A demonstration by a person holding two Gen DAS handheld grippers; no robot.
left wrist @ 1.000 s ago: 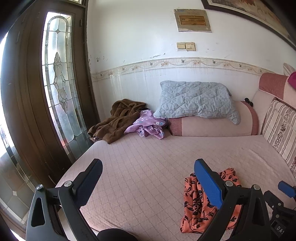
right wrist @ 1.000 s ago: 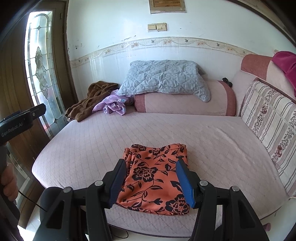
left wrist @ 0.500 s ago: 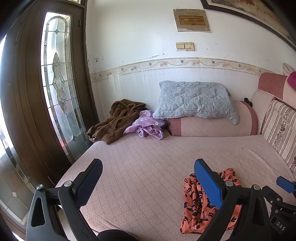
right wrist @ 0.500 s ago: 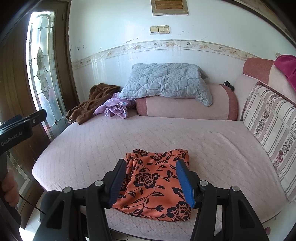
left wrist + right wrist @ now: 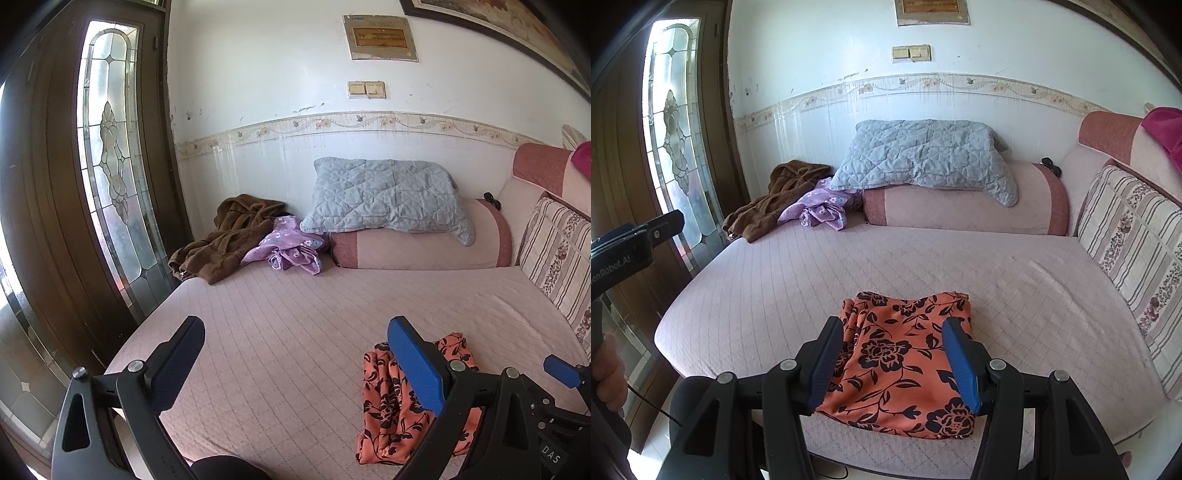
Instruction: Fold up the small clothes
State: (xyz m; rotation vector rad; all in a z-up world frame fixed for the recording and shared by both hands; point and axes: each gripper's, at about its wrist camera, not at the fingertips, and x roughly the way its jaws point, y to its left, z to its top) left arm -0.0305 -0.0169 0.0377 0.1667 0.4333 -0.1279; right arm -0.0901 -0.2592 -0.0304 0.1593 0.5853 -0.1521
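orange cloth [image 5: 905, 365] lies on the bed [image 5: 1015, 280] directly ahead of the open, empty right hand-held gripper [image 5: 892, 363]; the open left hand-held gripper [image 5: 295, 365] sits farther off, cloth to its right.

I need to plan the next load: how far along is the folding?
Done: the orange floral garment lies folded at the bed's near edge. In hand: nothing; left gripper and right gripper are open. Left: the purple garment and brown garment lie crumpled.

Folded garment [image 5: 905, 358] on bed [image 5: 1015, 280] front edge; pillow [image 5: 923, 155] behind.
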